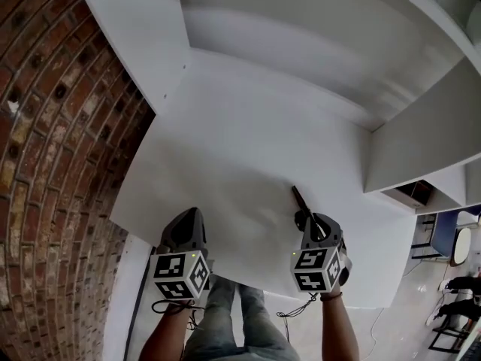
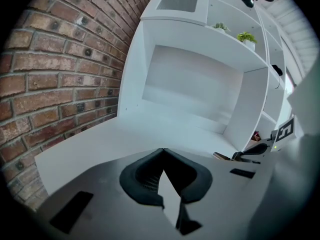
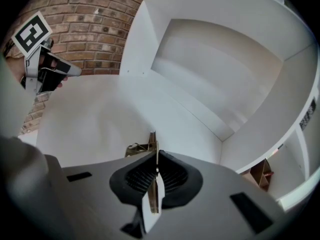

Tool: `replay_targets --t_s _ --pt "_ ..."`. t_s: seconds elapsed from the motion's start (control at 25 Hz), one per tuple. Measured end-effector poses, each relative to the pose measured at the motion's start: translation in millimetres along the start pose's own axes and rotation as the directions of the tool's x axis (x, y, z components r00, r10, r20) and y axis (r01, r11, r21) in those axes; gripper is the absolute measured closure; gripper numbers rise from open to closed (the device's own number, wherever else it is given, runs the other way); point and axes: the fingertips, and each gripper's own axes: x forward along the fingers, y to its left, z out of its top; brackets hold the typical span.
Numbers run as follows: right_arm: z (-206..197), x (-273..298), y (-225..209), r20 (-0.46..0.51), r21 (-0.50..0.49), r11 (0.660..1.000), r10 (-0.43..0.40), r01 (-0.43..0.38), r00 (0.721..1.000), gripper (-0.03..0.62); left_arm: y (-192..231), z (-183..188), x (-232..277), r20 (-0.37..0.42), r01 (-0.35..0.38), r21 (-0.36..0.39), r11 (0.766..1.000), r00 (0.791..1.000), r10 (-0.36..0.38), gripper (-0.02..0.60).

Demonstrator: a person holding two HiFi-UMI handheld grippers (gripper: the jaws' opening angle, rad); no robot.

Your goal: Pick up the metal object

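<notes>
Right gripper view: fingers (image 3: 175, 176) pinch the metal object (image 3: 151, 146), mostly hidden.

A thin, flat metal object (image 3: 152, 143), dull brassy grey in colour, is pinched edge-on between the two closed jaws of the right claw (image 3: 156, 156). It runs straight along the claw's line, and its narrow tip sticks out a short way past the jaw tips. Just left of that tip, a wider bent part of the same piece shows close in front of the claw. From the head view the metal object (image 1: 299, 199) reads as a slim dark bar pointing forward and slightly left from the right claw (image 1: 307, 218), over the white table (image 1: 225, 141). Whether it touches the table cannot be told.
</notes>
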Motion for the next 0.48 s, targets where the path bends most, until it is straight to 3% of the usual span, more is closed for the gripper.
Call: replay_targets --t_s 0.28,0.48 --pt "15 -23 -15 0.061 0.078 0.997 -0.017 0.012 0.998 0.585 -18 15 -10 0.016 0.027 0.032 0.999 0.999 -0.028 0.574" --pt "30 -58 -42 0.136 0.188 0.981 -0.082 0.056 0.987 0.585 -44 37 -17 0.042 0.064 0.069 0.996 0.997 -0.067 0.574"
